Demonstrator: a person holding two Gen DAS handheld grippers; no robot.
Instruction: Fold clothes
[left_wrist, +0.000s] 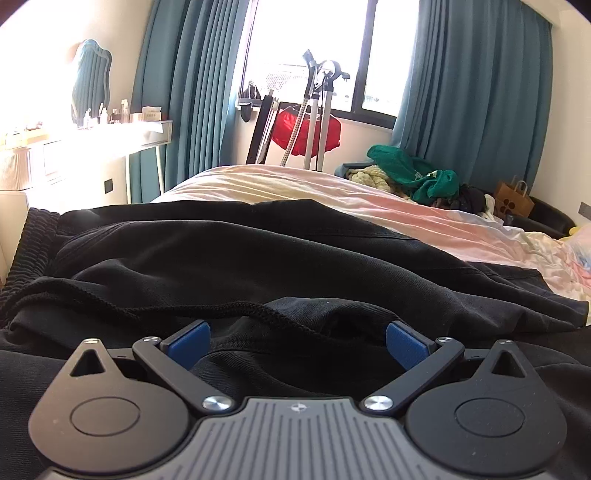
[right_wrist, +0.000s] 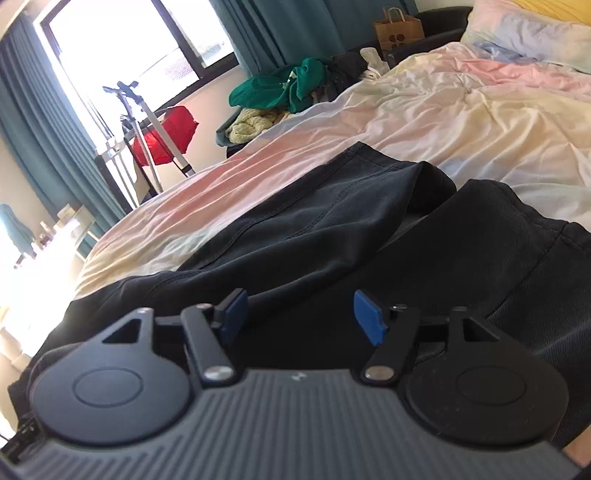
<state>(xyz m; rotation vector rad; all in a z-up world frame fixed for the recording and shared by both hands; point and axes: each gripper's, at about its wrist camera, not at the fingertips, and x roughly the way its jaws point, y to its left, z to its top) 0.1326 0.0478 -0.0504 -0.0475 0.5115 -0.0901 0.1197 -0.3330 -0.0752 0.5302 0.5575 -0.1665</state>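
At the far left of the left wrist view, the ribbed elastic waistband (left_wrist: 27, 251) of the black trousers (left_wrist: 258, 251) bunches at the bed's edge, its drawstring (left_wrist: 155, 308) trailing across the cloth. The left gripper (left_wrist: 297, 341) sits low over the waist end with its blue pads spread apart, black fabric lying between them but not pinched. Further right, the right gripper (right_wrist: 299, 314) hovers with its pads likewise spread, over the legs, which lie rumpled and partly overlapped on the pastel bedsheet (right_wrist: 461, 122) — one leg's hem (right_wrist: 354, 149) reaches toward the window side. Beyond the bed, a heap of other clothes (right_wrist: 280, 96) waits.

The trousers lie loose, not in a tidy fold. Judging by the open tools, this fits either reaching for a grip or having just let go — I cannot tell which.
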